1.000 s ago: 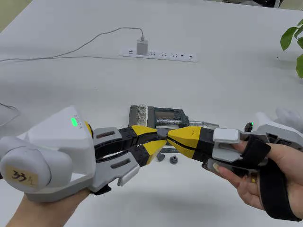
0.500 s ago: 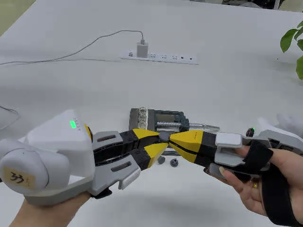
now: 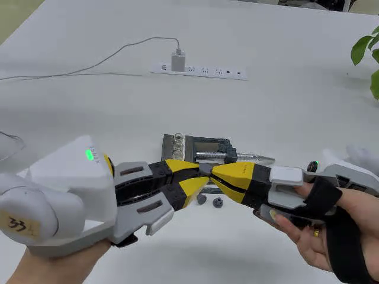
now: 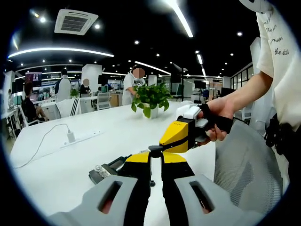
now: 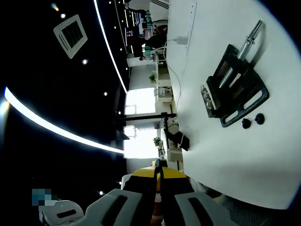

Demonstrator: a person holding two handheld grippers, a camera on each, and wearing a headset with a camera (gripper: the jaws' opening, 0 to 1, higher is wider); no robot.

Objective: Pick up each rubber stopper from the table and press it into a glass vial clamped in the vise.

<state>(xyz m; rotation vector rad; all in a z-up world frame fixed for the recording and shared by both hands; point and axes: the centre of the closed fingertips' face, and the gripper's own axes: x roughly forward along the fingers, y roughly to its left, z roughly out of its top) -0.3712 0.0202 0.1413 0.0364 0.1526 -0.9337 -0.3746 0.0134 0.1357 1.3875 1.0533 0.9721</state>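
Observation:
Both grippers hover above the white table and meet tip to tip. My left gripper [image 3: 203,176] comes in from the left and is shut with nothing in it; its yellow tips [image 4: 155,154] are closed. My right gripper [image 3: 213,173] comes from the right, also shut and empty [image 5: 159,170]; it also shows from the side [image 4: 181,135]. Just behind them the dark vise [image 3: 207,148] holds a row of glass vials [image 3: 176,141] at its left end. Two dark rubber stoppers [image 3: 201,199] [image 3: 218,202] lie on the table below the tips. The vise [image 5: 235,89] and the stoppers [image 5: 246,123] [image 5: 259,119] lie far from the right jaws.
A white power strip [image 3: 198,69] with a plugged charger [image 3: 178,58] and a long cable lies at the back of the table. Plant leaves [image 3: 370,50] hang over the right edge. Across the table stand a potted plant [image 4: 150,96] and people in the background.
Both grippers have stayed shut and tip to tip above the stoppers. The picture has shifted only slightly.

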